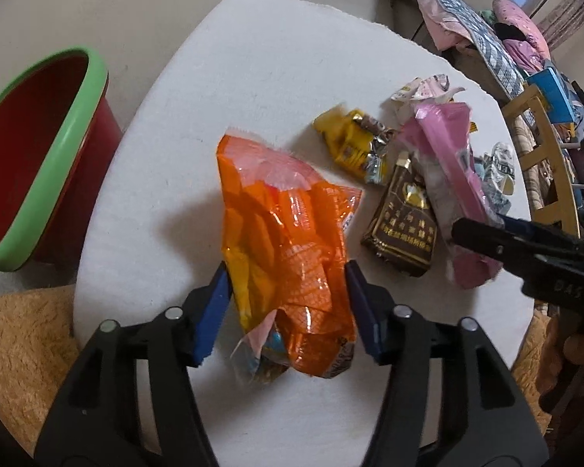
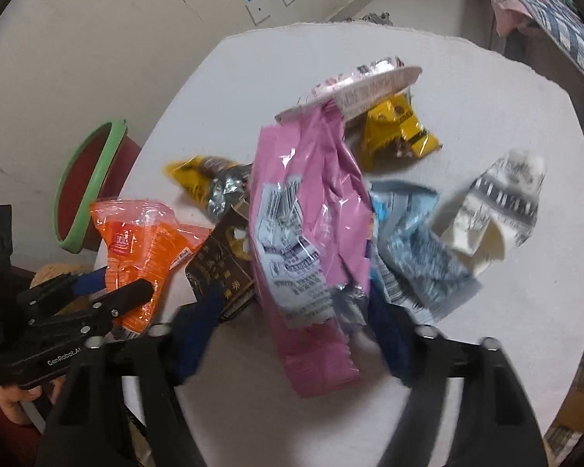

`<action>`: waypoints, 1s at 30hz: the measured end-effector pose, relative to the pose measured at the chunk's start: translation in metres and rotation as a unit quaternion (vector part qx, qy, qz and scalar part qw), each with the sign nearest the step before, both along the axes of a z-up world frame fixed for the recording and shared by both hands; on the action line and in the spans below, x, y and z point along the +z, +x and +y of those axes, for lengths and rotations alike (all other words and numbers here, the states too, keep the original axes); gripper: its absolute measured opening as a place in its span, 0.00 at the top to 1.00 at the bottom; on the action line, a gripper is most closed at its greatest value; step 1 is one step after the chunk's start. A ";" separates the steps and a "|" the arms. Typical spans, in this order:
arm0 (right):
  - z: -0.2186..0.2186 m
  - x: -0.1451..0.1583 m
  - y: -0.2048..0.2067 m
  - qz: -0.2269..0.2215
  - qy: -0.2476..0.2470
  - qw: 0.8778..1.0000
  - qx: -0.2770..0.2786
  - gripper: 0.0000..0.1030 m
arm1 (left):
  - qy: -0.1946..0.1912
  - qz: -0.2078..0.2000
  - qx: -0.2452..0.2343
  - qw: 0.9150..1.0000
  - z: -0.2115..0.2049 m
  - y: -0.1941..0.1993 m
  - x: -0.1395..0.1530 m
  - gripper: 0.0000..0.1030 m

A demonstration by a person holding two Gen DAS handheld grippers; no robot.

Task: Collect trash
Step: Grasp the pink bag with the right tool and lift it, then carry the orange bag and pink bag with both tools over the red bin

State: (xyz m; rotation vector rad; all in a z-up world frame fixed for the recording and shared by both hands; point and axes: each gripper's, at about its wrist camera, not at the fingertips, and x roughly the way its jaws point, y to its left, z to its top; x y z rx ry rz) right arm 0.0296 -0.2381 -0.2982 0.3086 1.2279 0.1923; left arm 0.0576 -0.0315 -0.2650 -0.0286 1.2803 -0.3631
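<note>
The orange wrapper [image 1: 288, 257] lies on the white table [image 1: 253, 78] between the blue pads of the left gripper [image 1: 288, 307], which press its crumpled sides from both flanks; its far end reaches away from the fingertips toward the table's middle. The pink wrapper [image 2: 311, 233] sits between the fingers of the right gripper [image 2: 292, 334], its near end sticking out toward the camera past the pads, which close on it about halfway shut; the picture is blurred there, so how firm the hold is cannot be told. Just left of that gripper's fingertips lies a dark brown packet [image 2: 222, 272], touching the pink wrapper, and beyond it a yellow wrapper [image 2: 198, 183] with a silver inside. Ahead of the right gripper lie a second yellow wrapper [image 2: 397, 132], and to the right a pale blue wrapper [image 2: 416, 249] and a white and grey wrapper [image 2: 498, 202]. Far to the left of both grippers, off the table's edge, stands a red bin [image 1: 31, 163] with a green rim.
</note>
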 end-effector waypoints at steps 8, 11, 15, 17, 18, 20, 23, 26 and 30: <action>-0.010 0.016 -0.020 -0.029 0.040 0.999 -0.021 0.64 | -0.001 -0.005 -0.012 1.000 -0.003 -0.007 0.004 0.54; -0.013 0.032 -0.029 -0.051 0.045 0.997 -0.027 0.64 | 0.005 -0.034 -0.011 0.999 -0.002 -0.011 0.020 0.54; -0.009 0.051 -0.039 -0.075 0.048 0.996 -0.021 0.64 | 0.016 -0.072 -0.001 0.997 0.003 -0.014 0.042 0.54; -0.007 0.059 -0.043 -0.084 0.054 0.995 -0.020 0.64 | 0.017 -0.087 0.006 0.996 0.006 -0.016 0.052 0.54; -0.007 0.063 -0.045 -0.088 0.056 0.994 -0.020 0.64 | 0.017 -0.093 0.009 0.995 0.007 -0.017 0.057 0.54; -0.005 0.074 -0.048 -0.101 0.057 0.993 -0.018 0.64 | 0.018 -0.109 0.015 0.994 0.011 -0.018 0.067 0.54; 0.002 0.086 -0.047 -0.116 0.052 0.992 -0.012 0.64 | 0.015 -0.124 0.022 0.992 0.016 -0.018 0.081 0.54; 0.010 0.099 -0.046 -0.131 0.047 0.990 -0.007 0.64 | 0.013 -0.135 0.027 0.990 0.021 -0.018 0.090 0.54; 0.022 0.113 -0.043 -0.142 0.047 0.989 -0.001 0.64 | 0.011 -0.150 0.038 0.988 0.030 -0.019 0.103 0.54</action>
